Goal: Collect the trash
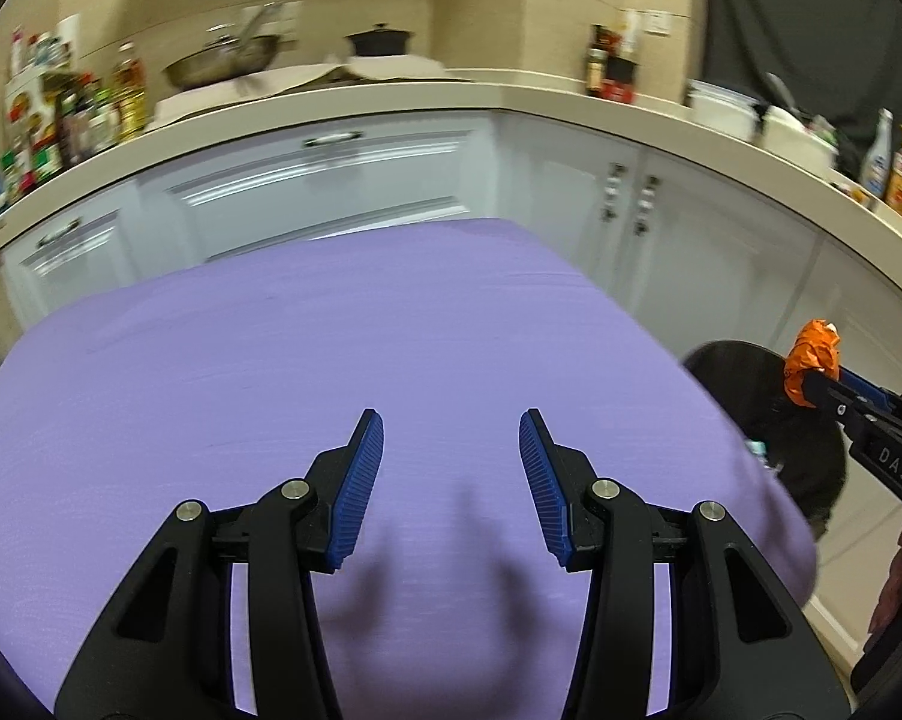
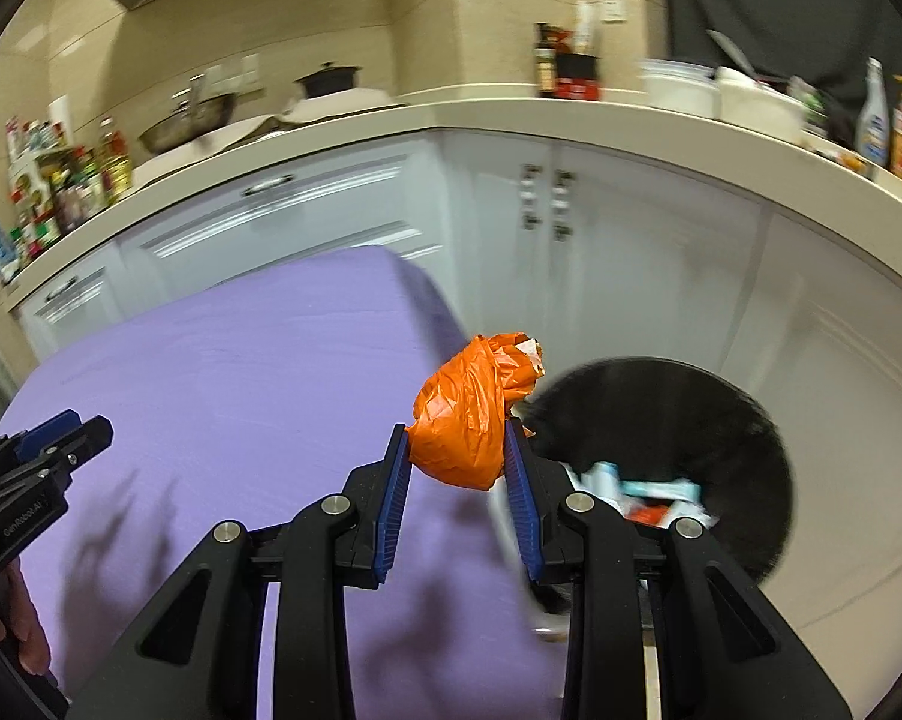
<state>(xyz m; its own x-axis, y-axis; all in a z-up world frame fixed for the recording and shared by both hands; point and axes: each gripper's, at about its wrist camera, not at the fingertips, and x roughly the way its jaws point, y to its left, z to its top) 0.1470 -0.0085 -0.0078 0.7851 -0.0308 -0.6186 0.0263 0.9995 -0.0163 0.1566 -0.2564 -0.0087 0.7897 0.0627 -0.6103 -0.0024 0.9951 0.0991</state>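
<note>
My right gripper (image 2: 456, 441) is shut on a crumpled orange plastic bag (image 2: 472, 414) and holds it over the right edge of the purple table (image 2: 241, 372), beside a black trash bin (image 2: 691, 420). The bin holds several wrappers (image 2: 649, 489). In the left wrist view the orange bag (image 1: 811, 366) and right gripper (image 1: 820, 381) show at the far right above the bin (image 1: 751, 396). My left gripper (image 1: 451, 438) is open and empty above the purple table (image 1: 331, 348). It also shows in the right wrist view (image 2: 88, 429) at the left.
White kitchen cabinets (image 1: 391, 180) and a beige L-shaped counter (image 1: 391, 102) stand behind the table. On the counter are a pan (image 1: 223, 63), a black pot (image 1: 379, 42), bottles (image 1: 91, 108) at the left, and containers and bottles (image 1: 895, 168) at the right.
</note>
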